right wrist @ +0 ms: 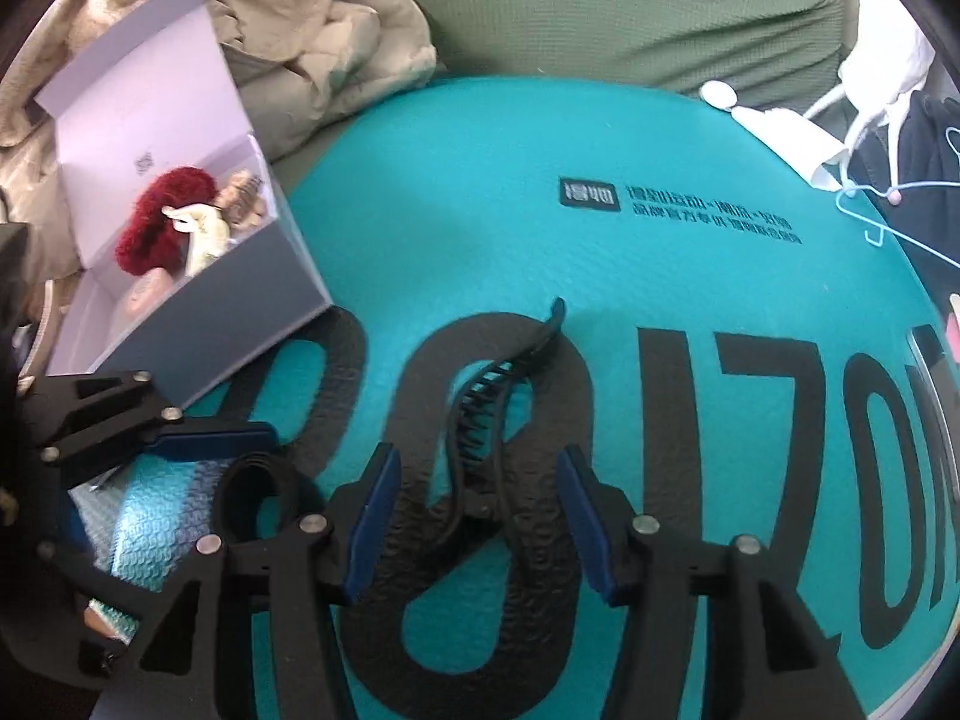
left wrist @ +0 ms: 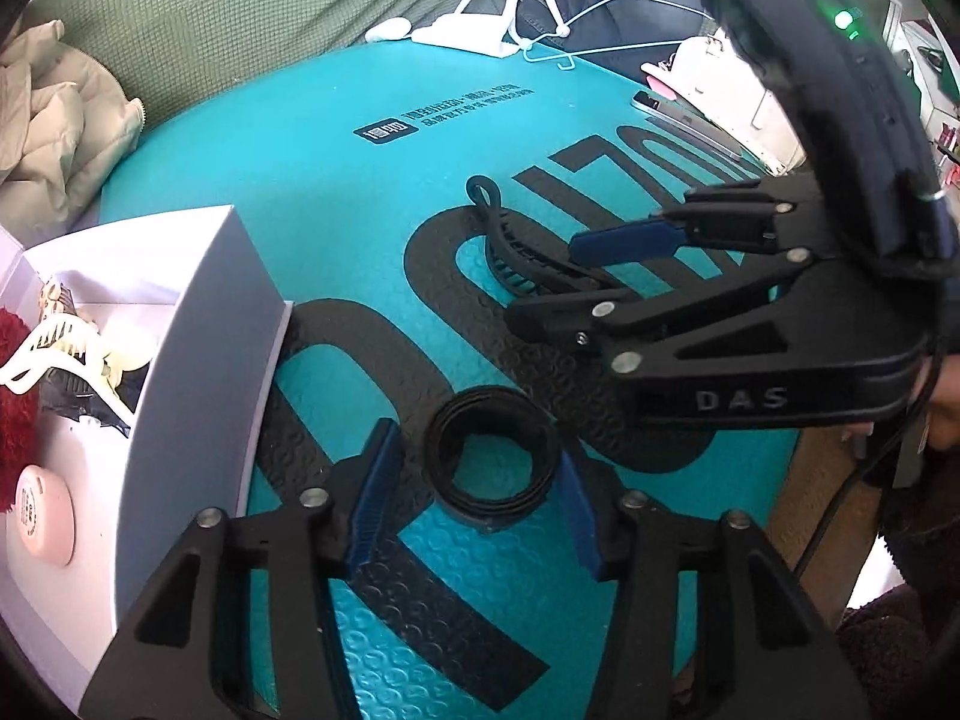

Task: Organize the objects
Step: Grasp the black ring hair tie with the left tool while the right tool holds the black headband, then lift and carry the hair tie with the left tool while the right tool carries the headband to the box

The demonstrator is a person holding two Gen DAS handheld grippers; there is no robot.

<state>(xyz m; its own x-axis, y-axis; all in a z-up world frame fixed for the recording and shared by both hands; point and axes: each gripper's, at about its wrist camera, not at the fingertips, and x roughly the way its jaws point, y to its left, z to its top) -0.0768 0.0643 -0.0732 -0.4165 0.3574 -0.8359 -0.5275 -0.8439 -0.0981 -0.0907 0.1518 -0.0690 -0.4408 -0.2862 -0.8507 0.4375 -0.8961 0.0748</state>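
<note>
A black band coiled into a ring (left wrist: pixel 491 468) lies on the teal mat (left wrist: pixel 384 192) between the open blue pads of my left gripper (left wrist: pixel 480 510), which straddles it without closing. It also shows in the right wrist view (right wrist: pixel 252 501). A black hair claw clip (left wrist: pixel 528 264) lies further out on the mat. My right gripper (right wrist: pixel 480 516) is open around the clip (right wrist: pixel 486 420), one pad on each side. In the left wrist view the right gripper (left wrist: pixel 558 282) comes in from the right.
A white open box (left wrist: pixel 198 324) sits at the mat's left edge, holding a red fluffy item (right wrist: pixel 162 222), a cream claw clip (left wrist: pixel 66 354) and a pink round case (left wrist: pixel 45 516). A phone (left wrist: pixel 690 120), a hanger (left wrist: pixel 606 18) and clothes lie beyond the mat.
</note>
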